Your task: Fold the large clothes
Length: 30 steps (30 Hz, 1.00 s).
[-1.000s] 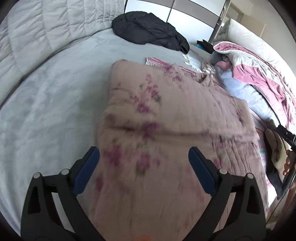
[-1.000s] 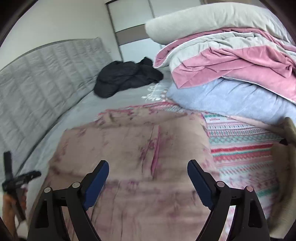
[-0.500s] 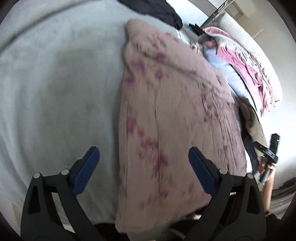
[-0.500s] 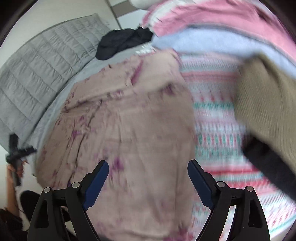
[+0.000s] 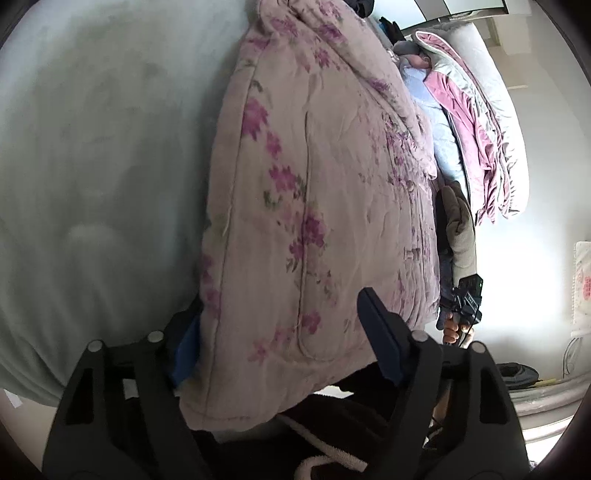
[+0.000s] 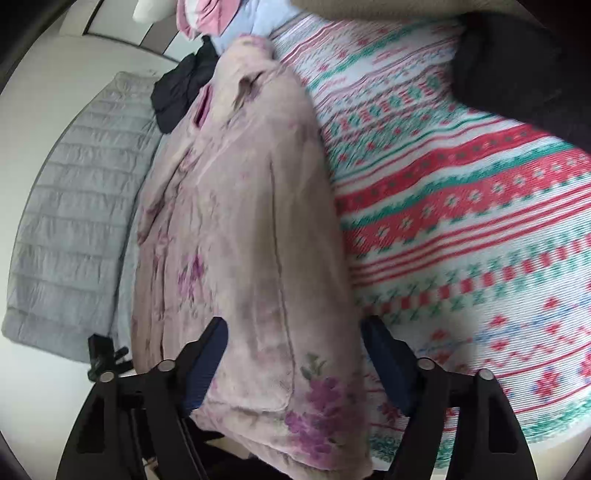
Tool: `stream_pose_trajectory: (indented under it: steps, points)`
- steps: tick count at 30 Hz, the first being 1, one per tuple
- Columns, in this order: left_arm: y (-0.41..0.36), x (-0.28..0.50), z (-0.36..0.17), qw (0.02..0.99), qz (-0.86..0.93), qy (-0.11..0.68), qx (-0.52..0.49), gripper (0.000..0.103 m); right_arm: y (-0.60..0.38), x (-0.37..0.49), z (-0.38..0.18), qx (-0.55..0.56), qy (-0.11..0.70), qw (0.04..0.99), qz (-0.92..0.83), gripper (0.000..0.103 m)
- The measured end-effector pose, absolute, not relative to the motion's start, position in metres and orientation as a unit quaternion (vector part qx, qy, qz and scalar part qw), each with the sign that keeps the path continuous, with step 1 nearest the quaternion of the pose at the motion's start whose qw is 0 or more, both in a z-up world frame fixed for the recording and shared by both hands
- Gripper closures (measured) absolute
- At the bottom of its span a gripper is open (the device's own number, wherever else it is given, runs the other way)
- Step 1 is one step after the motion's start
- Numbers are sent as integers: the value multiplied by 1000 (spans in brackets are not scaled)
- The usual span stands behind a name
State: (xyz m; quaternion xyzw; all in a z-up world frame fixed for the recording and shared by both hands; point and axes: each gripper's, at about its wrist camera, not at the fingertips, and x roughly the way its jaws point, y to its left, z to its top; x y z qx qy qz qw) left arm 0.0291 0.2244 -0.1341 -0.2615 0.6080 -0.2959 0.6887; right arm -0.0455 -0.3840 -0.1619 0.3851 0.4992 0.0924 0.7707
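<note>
Floral padded robe point(image 5: 306, 206) lies on the bed, its hem hanging off the near edge. My left gripper point(image 5: 280, 339) and right gripper point(image 6: 293, 363) straddle its hem corners, jaws apart (nothing pinched yet). Next: close, then fold forward.

place: home bedroom | bed point(image 5: 92, 166) with pale sheet | grey quilted headboard point(image 6: 66, 206) along bed's far edge | heaped pink and grey bedding point(image 5: 480, 122) at far corner | patterned blanket point(image 6: 461, 229) | wardrobe doors point(image 5: 469, 5) behind
</note>
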Motion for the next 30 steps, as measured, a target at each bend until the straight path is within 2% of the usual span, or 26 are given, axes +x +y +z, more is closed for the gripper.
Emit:
stream_pose_trajectory:
  steps: [2, 7, 10, 11, 12, 15, 18, 25, 30]
  points:
    - [220, 27, -137, 681, -301, 617, -255, 28, -381, -40, -164, 387, 508, 763, 97, 37]
    - [207, 22, -134, 678, -307, 633, -212, 31, -362, -30, -159, 339, 539, 765, 95, 38]
    - [205, 20, -132, 690, -290, 637, -183, 52, -354, -28, -158, 325, 548, 764, 102, 48]
    - [206, 19, -131, 694, -283, 638, -175, 61, -353, -27, -158, 323, 551, 764, 98, 55]
    - [205, 18, -129, 698, -278, 638, -168, 66, -351, -27, -157, 321, 553, 763, 94, 63]
    - [204, 12, -114, 719, -275, 621, -146, 78, -343, -27, -148, 312, 546, 772, 92, 78]
    - [206, 10, -90, 737, -289, 591, -155, 81, -333, -27, -125, 307, 515, 793, 108, 82]
    - [199, 21, -11, 782, -334, 490, -190, 85, -307, -13, -33, 296, 417, 845, 158, 85]
    - [203, 16, 19, 798, -350, 441, -215, 87, -290, -15, 8, 283, 373, 867, 173, 85]
